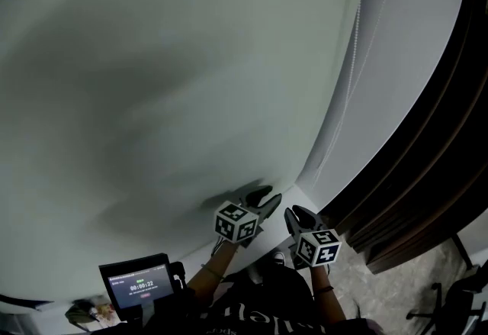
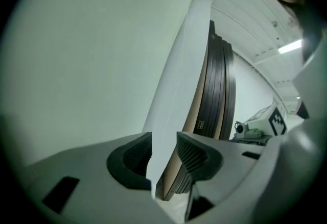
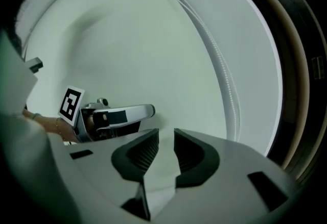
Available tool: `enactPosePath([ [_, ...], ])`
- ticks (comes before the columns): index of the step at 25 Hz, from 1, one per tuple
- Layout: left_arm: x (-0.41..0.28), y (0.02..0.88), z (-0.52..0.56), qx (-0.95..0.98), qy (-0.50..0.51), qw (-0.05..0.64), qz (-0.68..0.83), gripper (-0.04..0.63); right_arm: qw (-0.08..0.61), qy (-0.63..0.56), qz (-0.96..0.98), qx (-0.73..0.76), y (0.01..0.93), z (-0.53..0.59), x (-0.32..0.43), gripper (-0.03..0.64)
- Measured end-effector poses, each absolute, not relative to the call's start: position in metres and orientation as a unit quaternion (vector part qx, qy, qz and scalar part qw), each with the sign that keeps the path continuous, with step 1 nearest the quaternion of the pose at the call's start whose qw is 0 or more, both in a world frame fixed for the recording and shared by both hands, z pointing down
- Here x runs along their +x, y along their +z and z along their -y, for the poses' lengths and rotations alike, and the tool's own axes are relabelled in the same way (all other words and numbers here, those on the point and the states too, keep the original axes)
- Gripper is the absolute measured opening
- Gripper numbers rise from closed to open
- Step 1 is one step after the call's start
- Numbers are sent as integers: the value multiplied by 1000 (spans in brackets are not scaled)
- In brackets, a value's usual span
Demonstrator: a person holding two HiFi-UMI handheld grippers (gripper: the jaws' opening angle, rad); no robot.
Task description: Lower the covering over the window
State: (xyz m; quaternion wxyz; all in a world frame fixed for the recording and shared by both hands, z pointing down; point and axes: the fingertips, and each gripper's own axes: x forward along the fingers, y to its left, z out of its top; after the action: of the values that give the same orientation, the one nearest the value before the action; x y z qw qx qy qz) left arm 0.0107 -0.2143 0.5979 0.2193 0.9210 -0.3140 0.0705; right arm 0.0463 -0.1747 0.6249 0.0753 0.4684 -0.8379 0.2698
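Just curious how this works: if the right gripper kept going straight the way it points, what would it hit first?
Most likely the pale window blind: it fills the gap between the open jaws of the right gripper. The bead chain hangs off to the side. Depth is hard to judge.

The left gripper (image 2: 164, 154) sits at the bottom centre of the frame, its dark ribbed jaws apart. A white strip (image 2: 179, 75) shows in the gap and runs up to the top middle; whether it touches the pads cannot be told. The pale covering (image 2: 92, 65) fills the left half. Just right of the strip stands a stack of dark curved panels (image 2: 219, 95) with a tan edge. The right gripper (image 2: 255, 130), with its marker cube, lies at mid right, under a ceiling light (image 2: 290, 47).
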Motion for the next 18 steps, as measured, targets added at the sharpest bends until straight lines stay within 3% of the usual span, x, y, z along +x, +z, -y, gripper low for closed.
enactPosePath([
  [9,28,582,174,933,44,233,270,135,8,292,820,492,600,144,56,78],
  [11,26,590,162,933,48,239,263,102,6,293,815,500,600,132,54,78],
  [13,19,600,148,933,50,248,256,2,12,294,812,503,603,120,47,78],
  [18,14,610,130,929,44,272,247,1,12,311,800,512,609,102,46,78],
])
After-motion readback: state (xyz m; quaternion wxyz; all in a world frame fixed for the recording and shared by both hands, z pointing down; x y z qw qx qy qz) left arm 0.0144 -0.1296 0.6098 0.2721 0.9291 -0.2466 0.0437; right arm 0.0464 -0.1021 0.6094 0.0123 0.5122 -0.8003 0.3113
